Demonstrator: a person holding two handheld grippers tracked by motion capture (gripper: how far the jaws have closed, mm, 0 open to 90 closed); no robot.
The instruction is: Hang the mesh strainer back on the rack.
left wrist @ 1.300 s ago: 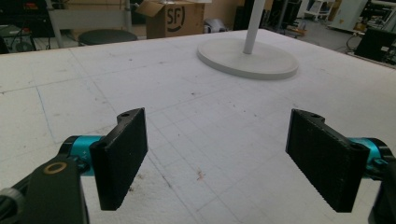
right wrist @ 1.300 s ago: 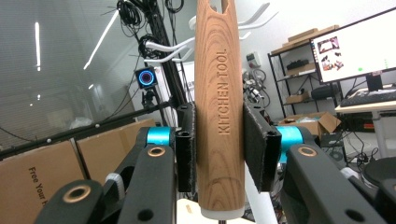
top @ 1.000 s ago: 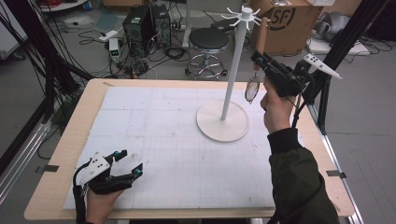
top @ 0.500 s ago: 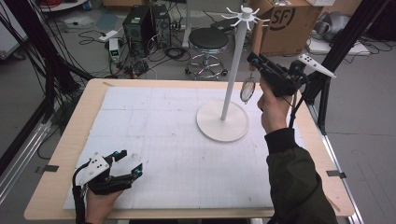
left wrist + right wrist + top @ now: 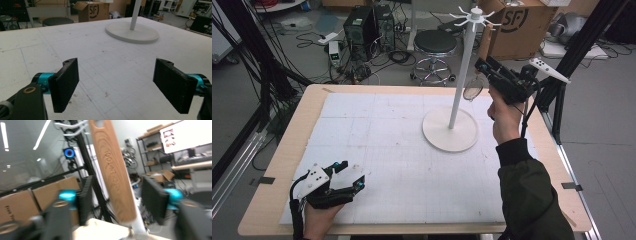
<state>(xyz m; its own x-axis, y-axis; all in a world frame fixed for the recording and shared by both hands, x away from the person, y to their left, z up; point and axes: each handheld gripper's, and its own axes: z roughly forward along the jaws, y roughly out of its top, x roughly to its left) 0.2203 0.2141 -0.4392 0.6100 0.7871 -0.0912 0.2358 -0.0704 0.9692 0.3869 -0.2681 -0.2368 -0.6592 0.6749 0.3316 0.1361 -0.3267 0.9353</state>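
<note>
The right gripper [image 5: 486, 68] is raised beside the upper part of the white stand [image 5: 460, 75], nearer the pole and a little higher than a second ago, when it sat further out to the right. In the right gripper view its jaws stand apart on either side of a wooden handle [image 5: 113, 172], with a gap visible between each pad and the wood, so it is open around the handle without pressing it. The handle belongs to a hanging utensil whose round, sieve-like head [image 5: 473, 90] hangs just beside the pole; its top reaches up to the stand's pronged crown [image 5: 474, 16]. Whether the handle is hooked on a prong cannot be told. The head sits in much the same place as in the earlier frames.

The left gripper [image 5: 343, 175] rests low on the white-covered surface [image 5: 377, 125] near its front left corner, unchanged in place over the last second. The left gripper view shows its jaws spread wide with nothing between them, the stand's round base [image 5: 132, 32] well ahead on the surface.
</note>
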